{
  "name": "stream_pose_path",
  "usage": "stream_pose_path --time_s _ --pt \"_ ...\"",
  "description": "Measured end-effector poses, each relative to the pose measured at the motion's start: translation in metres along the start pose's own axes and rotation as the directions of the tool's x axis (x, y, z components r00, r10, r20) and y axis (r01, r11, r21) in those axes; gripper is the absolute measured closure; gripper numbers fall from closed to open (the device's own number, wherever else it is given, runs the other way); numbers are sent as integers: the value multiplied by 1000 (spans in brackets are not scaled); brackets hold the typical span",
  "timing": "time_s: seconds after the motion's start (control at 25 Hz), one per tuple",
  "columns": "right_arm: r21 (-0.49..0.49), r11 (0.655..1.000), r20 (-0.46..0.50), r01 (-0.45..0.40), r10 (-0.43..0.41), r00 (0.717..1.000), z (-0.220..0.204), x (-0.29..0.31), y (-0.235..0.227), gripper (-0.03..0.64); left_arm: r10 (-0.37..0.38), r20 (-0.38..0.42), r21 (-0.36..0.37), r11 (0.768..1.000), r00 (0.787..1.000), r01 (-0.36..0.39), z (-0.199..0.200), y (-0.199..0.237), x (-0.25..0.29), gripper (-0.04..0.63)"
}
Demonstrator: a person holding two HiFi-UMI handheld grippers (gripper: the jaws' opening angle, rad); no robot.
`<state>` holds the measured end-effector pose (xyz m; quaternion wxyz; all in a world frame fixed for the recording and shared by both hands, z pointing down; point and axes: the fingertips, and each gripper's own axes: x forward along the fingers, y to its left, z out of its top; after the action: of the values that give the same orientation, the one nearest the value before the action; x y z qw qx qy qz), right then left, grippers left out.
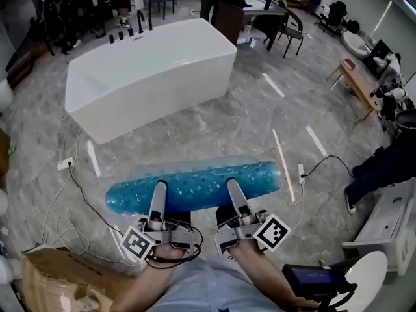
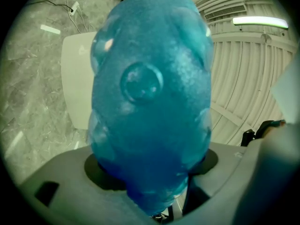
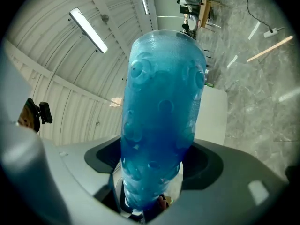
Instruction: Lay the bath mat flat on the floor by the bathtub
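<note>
The bath mat [image 1: 195, 184] is a blue, see-through roll dotted with suction cups, held level above the marble floor. My left gripper [image 1: 158, 191] is shut on its left part and my right gripper [image 1: 234, 188] is shut on its right part. In the left gripper view the bath mat [image 2: 150, 102] fills the middle and hides the jaws. The right gripper view shows the bath mat [image 3: 159, 121] rising upright out of the jaws. The white bathtub [image 1: 149, 70] stands ahead on the floor, a short way beyond the roll.
A cardboard box [image 1: 58, 278] sits at the lower left. Cables and a power strip [image 1: 65, 164] lie on the floor at the left. A thin orange stick [image 1: 283, 161] lies right of the roll. Desks and chairs [image 1: 260, 12] stand behind the tub, and white furniture [image 1: 383, 226] at the right.
</note>
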<state>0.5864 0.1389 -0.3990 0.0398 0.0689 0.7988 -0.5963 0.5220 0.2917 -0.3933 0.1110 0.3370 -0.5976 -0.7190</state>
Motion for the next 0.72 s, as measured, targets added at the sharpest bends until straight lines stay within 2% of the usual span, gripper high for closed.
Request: stream_pose_path --time_s 0.12,0.36,0.72 --pt "-6 1000 3 -30 30 1000 -7 43 4 247 -27 -5 18 999 1000 27 34 0 29 259" --pt "-15 1000 -26 -25 25 999 -21 102 -5 247 -8 29 -7 1000 1000 8 79 20 55 260" --pt "21 1000 -13 21 -21 1000 -1 177 -49 247 33 -1 -7 999 999 -33 112 66 130 261"
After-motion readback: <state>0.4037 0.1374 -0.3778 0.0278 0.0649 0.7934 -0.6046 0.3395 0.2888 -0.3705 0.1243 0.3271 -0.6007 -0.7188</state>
